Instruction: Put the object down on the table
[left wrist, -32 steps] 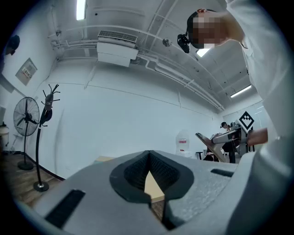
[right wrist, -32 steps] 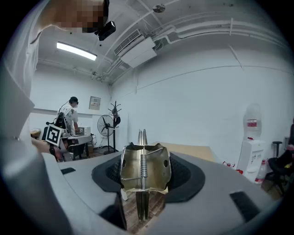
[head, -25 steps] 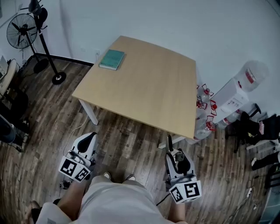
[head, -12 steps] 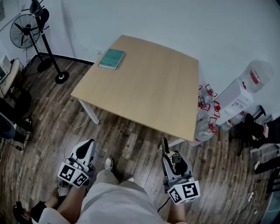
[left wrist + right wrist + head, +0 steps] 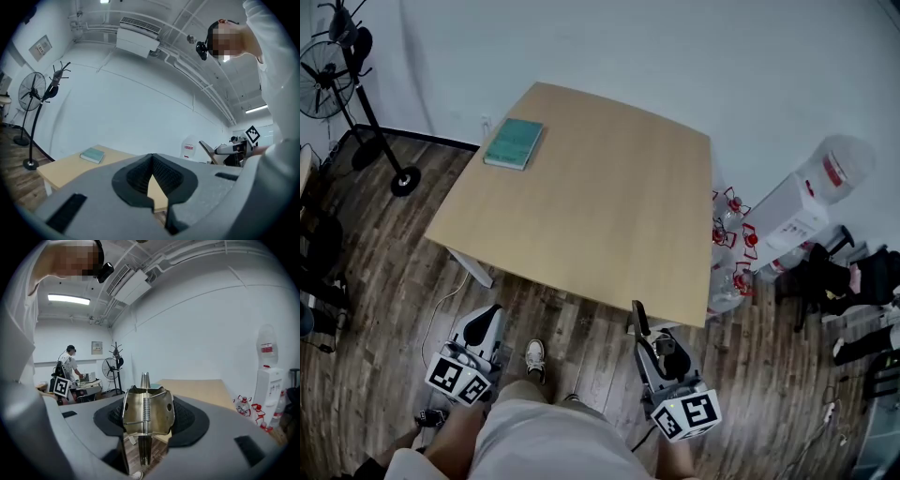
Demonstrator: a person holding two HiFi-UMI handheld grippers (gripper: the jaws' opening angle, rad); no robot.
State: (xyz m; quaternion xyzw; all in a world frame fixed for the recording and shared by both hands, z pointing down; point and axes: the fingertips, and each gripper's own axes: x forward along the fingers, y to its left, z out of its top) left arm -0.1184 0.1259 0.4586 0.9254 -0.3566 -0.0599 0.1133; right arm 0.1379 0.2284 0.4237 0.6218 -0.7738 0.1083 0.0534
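1. Head view: the right tool (image 5: 654, 349) pinches a metal spring clip (image 5: 636, 317). The clip's long axis runs on from the jaws and points at the near edge of the bench (image 5: 600, 206), its tip just short of that edge. The left tool (image 5: 487, 317) hangs further left, off the bench's near left corner, so the right hand looks the nearer 1. The bench carries only a teal book (image 5: 514, 143) at its far left corner, well apart from the clip. The put-down, as I judge it, calls for a carry forward over the near edge
2. Left tool view: the left tool (image 5: 152, 164) has its jaws pressed together at the tips with nothing between them. Only a sliver of bench shows through the gap behind them
3. Right tool view: this shows what the head view cannot. The clip (image 5: 148, 408) stands upright between the 2 pads with its steel wings and coil spring facing the camera. The bench lies ahead and slightly right, a person working far behind at left
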